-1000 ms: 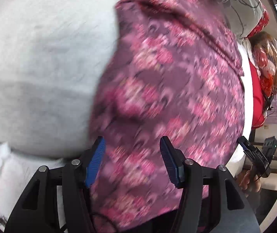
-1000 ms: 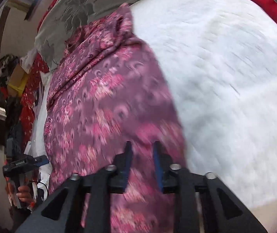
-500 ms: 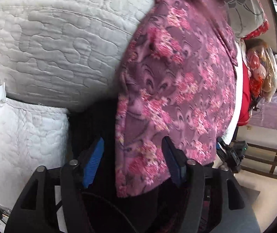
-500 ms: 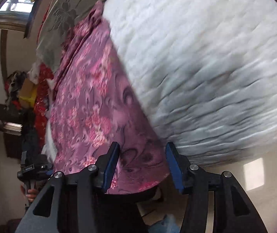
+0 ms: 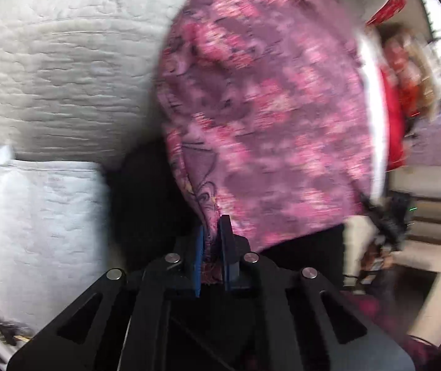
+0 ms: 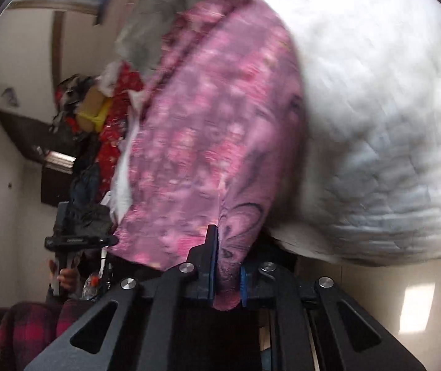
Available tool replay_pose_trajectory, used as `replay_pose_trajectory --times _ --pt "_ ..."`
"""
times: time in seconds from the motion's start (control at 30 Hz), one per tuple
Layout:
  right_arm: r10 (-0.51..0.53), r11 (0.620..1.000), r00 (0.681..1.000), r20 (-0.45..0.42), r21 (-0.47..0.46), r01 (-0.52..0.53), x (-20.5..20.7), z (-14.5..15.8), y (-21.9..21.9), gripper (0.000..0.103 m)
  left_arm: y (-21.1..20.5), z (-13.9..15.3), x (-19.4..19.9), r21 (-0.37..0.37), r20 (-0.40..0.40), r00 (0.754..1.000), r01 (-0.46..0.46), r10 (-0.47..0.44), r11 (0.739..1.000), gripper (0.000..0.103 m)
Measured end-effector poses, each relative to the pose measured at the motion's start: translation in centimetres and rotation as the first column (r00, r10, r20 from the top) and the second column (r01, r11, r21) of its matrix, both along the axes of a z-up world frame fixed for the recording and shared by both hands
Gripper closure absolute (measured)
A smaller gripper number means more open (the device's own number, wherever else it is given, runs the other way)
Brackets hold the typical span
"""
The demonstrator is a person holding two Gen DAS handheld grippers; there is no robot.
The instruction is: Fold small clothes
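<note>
**Floral garment gripped at both near corners**

Pink-and-purple floral garment (image 5: 260,99) lies on the white quilted bed (image 5: 59,61). Your left hand-held gripper (image 5: 211,238) and right hand-held gripper (image 6: 225,266) are each clamped on a hem corner. The fold is probably starting: next, carry both corners evenly toward the far edge.

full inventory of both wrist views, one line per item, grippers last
floral garment: 1, purple-pink, draped over the quilt's edge, both near corners gripped
quilt: 1, white, on the bed under the garment
grey floral fabric: 1, grey, past the garment's far end
red fabric: 1, red, beyond the garment's side
clutter pile: several, red, yellow, dark, against the wall; blurred
left gripper: 1, black with blue pads, shut on garment corner
right gripper: 1, black with blue pads, shut on other corner
</note>
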State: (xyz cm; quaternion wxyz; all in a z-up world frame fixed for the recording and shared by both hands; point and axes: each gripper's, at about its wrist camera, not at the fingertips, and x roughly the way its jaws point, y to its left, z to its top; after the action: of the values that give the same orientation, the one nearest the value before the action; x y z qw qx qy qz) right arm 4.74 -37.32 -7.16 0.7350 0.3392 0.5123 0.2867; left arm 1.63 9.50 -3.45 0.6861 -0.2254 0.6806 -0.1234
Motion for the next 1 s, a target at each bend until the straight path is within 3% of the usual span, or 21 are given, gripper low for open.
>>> replay_pose_trajectory --times 0.13,0.27,0.37,0.67,0.9,1.0 --pt "-0.006 0.999 0.997 0.078 0.037 0.003 0.8 3.5 0.2 0.093 0.3 1.5 1.1 -0.116 0.079 0.996 -0.041 0.050 0.992 0.096" --pt "-0.045 0.994 0.991 0.127 0.100 0.033 2.4 6.1 0.5 0.093 0.9 2.5 3.2 -0.242 0.126 0.984 -0.094 0.127 0.966 0.096" --pt "-0.084 0.987 0.986 0.142 0.146 0.063 4.6 7.5 0.9 0.093 1.5 3.1 5.2 -0.283 0.152 0.973 -0.127 0.175 0.951 0.096" --pt "-0.202 0.963 0.972 0.122 0.206 0.174 12.8 8.6 1.2 0.093 3.8 3.8 12.3 -0.314 0.221 0.926 -0.229 0.305 0.921 0.096" --pt "-0.264 0.948 0.959 0.105 0.212 0.238 21.1 8.3 1.8 0.093 6.9 4.2 19.9 -0.343 0.279 0.867 -0.311 0.413 0.886 0.096" --pt "-0.294 0.935 0.951 0.091 0.232 0.267 24.6 7.9 2.1 0.093 7.5 4.1 23.5 -0.341 0.278 0.860 -0.328 0.428 0.881 0.096"
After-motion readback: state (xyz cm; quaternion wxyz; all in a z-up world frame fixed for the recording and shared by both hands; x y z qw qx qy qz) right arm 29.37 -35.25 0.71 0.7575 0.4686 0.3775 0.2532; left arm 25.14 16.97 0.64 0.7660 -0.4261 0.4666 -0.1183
